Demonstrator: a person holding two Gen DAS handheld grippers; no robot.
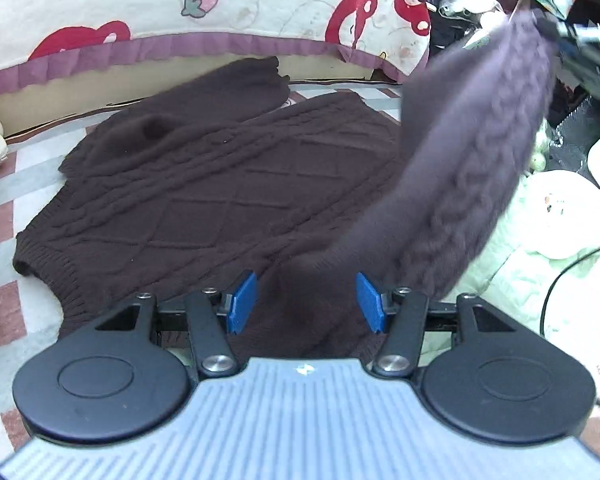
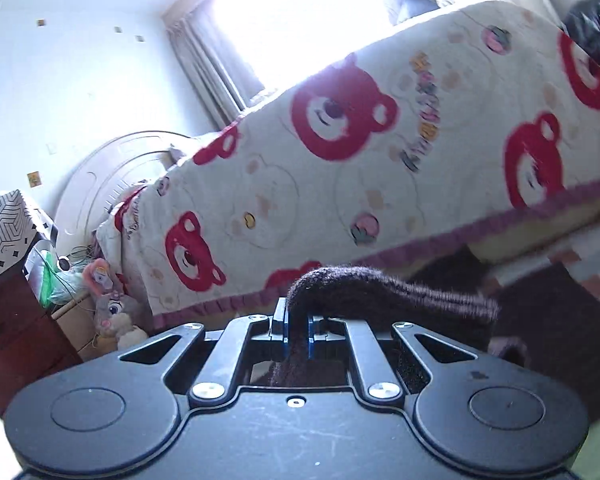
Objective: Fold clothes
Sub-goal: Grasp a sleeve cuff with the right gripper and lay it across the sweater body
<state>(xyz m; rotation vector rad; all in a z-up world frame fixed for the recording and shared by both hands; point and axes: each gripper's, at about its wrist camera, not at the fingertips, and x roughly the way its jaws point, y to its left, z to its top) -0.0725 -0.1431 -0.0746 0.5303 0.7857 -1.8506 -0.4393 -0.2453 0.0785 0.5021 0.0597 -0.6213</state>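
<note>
Left wrist view: you are holding the left gripper [image 1: 306,306] low over the near hem of the dark brown cable-knit sweater [image 1: 204,200], with its blue pads [image 1: 242,302] spread wide and nothing between them. The sweater is lying flat on the pink-and-white checked floor mat [image 1: 4,216], its body showing a diamond pattern and one sleeve [image 1: 204,100] folded across the upper part near the bed. The other sleeve [image 1: 472,160] is rising off the right side of the sweater, stretched and blurred, up to the right gripper [image 1: 580,50] at the top right corner. The cream quilted bedspread with red bears and a purple ruffled edge [image 1: 220,12] is hanging along the far side of the mat. A pale green padded garment [image 1: 540,240] is lying just beside the sweater on the right.

Right wrist view: you are pinching the sweater's sleeve cuff [image 2: 380,292] in the right gripper [image 2: 299,330]; the blue pads are pressed together on the knit, and the dark fabric is bulging over the top of them and trailing to the right. Behind it the same bedspread [image 2: 340,160] is filling the middle of the view under a bright curtained window [image 2: 292,20]. A stuffed toy [image 2: 112,312] is sitting on the floor at the left, near a dark wooden cabinet [image 2: 16,332].
</note>
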